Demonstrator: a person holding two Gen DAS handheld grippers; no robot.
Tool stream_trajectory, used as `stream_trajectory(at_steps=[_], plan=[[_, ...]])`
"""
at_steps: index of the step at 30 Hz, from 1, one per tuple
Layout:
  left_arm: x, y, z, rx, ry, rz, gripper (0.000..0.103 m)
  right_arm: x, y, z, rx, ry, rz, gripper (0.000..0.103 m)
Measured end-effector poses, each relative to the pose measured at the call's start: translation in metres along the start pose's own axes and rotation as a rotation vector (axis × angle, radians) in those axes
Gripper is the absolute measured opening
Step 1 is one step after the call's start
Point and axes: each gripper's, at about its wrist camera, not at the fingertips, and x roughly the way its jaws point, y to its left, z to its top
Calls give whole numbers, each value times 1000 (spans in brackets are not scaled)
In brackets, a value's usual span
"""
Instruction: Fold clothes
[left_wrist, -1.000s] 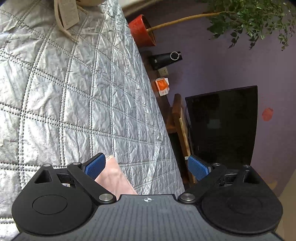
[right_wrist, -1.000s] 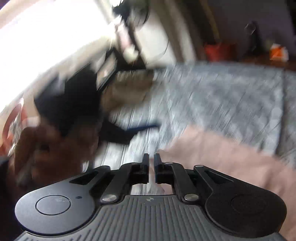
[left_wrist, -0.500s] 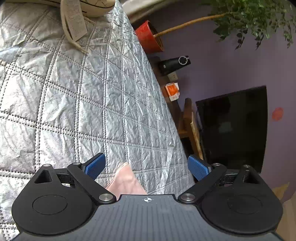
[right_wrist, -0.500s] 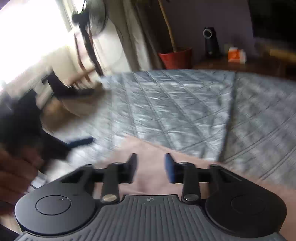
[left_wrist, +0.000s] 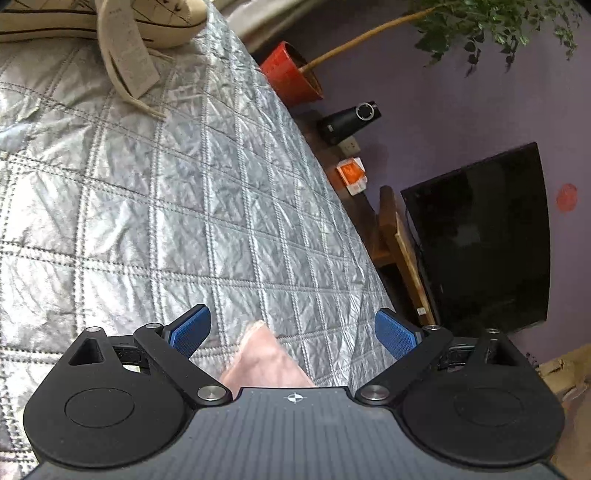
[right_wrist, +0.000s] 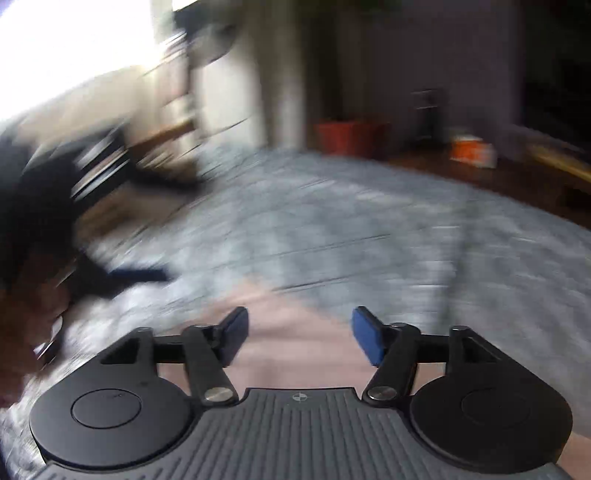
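Silver quilted bedspread (left_wrist: 155, 206) is stretching out beyond our fingers. We are hovering the left gripper (left_wrist: 293, 334), spread wide, over a pink garment (left_wrist: 264, 360) corner; our right gripper (right_wrist: 299, 334) is opening above pink cloth, gripping nothing.

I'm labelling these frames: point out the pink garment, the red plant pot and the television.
pink garment (left_wrist: 263, 356), left wrist view, on its corner lying on the quilt.
red plant pot (left_wrist: 286, 75), left wrist view, on its side wall.
television (left_wrist: 480, 236), left wrist view, on the dark screen.
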Motion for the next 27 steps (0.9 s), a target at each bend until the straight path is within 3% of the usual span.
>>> stream_trajectory(at_steps=[5, 9, 14, 16, 20, 23, 27], plan=[[7, -24, -17, 116, 33, -3, 98, -18, -57, -13, 163, 9, -121, 74], [19, -51, -42, 236, 73, -13, 98, -19, -40, -22, 49, 51, -78, 74], [38, -86, -84, 465, 152, 6, 98, -25, -25, -30, -67, 96, -66, 77], [48, -90, -98, 500, 206, 10, 98, -28, -34, -32, -28, 106, -58, 81], [65, -97, -123, 604, 269, 88, 98, -24, -32, -41, -90, 168, -67, 86], [66, -101, -138, 705, 255, 128, 98, -22, -35, -41, -85, 183, -63, 85], [63, -98, -140, 785, 212, 193, 96, -36, -55, -49, -115, 204, -127, 82]])
